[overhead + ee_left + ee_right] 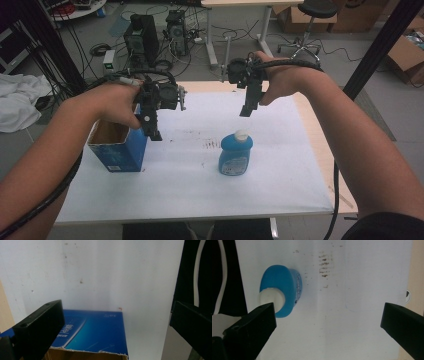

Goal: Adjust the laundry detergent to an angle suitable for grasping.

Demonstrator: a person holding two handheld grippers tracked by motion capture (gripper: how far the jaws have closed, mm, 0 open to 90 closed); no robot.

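**Bottle and box wait under two spread grippers**

Bottle (235, 155) first: a blue plastic one with a white cap, it stands upright on the white sheet that covers the table (280, 165), roughly midway along the table's width and somewhat nearer the person's edge than the far edge. A cluster of small dark marks stains the sheet just beside it on the left. From the right gripper view the bottle is seen from above, cap toward the camera, partly behind the left-hand jaw.

Left of the bottle and well apart from it stands a blue box (119, 150), its top open and its brown cardboard inside showing. It sits near the table's left edge. The left gripper view looks down at its blue printed side and torn upper rim.

The right gripper (246, 111) hangs in the air above and slightly beyond the bottle, jaws pointing down and spread wide, with nothing between them. The left gripper (153, 132) is held over the box's right side near its open top, jaws likewise spread wide and holding nothing; whether it touches the box cannot be told.

Beyond the table's far edge the floor holds computer towers (142, 35), loose cables, a stool and cardboard cartons.
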